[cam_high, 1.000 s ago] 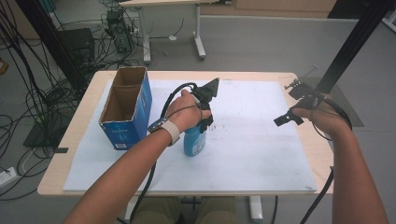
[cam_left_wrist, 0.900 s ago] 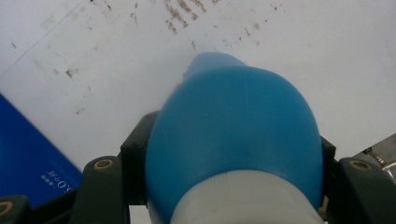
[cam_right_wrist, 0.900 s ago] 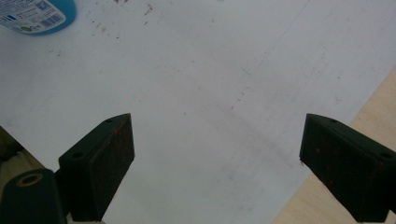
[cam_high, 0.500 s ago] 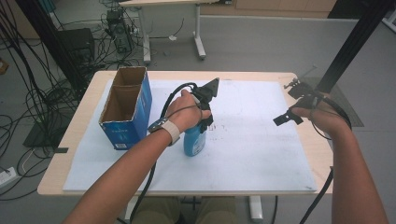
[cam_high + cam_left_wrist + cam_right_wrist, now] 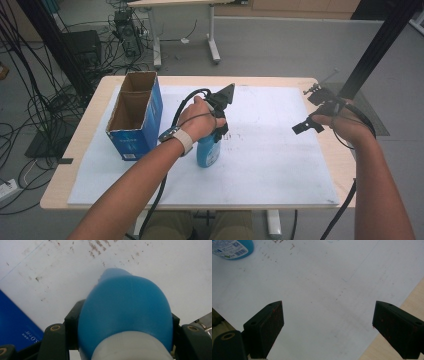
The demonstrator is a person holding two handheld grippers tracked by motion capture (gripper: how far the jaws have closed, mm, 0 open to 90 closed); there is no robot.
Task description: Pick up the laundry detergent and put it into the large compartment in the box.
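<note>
Blue plastic bottle [image 5: 207,150], smooth rounded shoulders w/ white cap, stands upright on the white sheet mid-table, just right of an open cardboard box [image 5: 135,116]. Left claw [image 5: 120,340] clamped on its upper body; hand hides most of the neck. Right claw [image 5: 327,327] spread wide, empty, over scuffed sheet near the wooden table [image 5: 70,165] edge.

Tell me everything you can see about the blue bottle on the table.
The blue bottle looks like smooth plastic, with rounded shoulders and a white cap or neck on top. A printed label sits low on its body. It stands upright on the white sheet that covers the table, to the right of the open blue box and apart from it. The left tool is shut on its upper part, one jaw on each side.
</note>
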